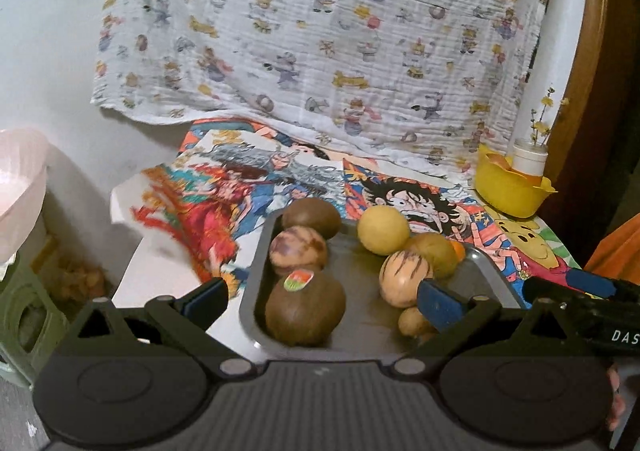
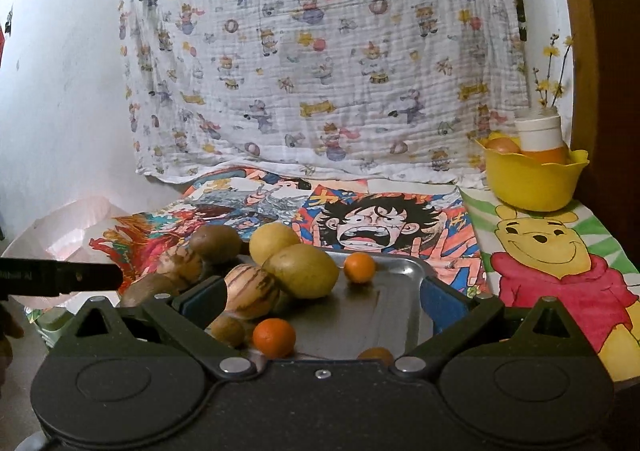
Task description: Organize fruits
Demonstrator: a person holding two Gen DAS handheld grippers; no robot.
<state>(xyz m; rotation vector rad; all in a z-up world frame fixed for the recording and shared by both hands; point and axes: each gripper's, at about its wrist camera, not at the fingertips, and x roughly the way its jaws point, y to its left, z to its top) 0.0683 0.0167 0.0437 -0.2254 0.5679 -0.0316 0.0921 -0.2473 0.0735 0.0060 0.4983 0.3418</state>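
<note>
At nine o'clock on the metal tray (image 1: pixel 256 251), three brownish fruits sit in a row: a stickered kiwi (image 1: pixel 305 309) nearest, a striped fruit (image 1: pixel 298 250) behind it, another brown one (image 1: pixel 311 217) at the far rim. The left hand-held gripper (image 1: pixel 322 301) hovers over them, jaws wide apart and empty. Toward three o'clock lies a mixed cluster: a yellow lemon (image 2: pixel 274 242), a greenish-yellow fruit (image 2: pixel 306 271) and two small oranges (image 2: pixel 274 337). The right hand-held gripper (image 2: pixel 324 301) is likewise spread and empty. At two o'clock on the tabletop (image 2: pixel 560 251) stands a yellow bowl (image 2: pixel 534 181). Sorting seems underway; next, one gripper likely must close gently on a round fruit that could roll.
</note>
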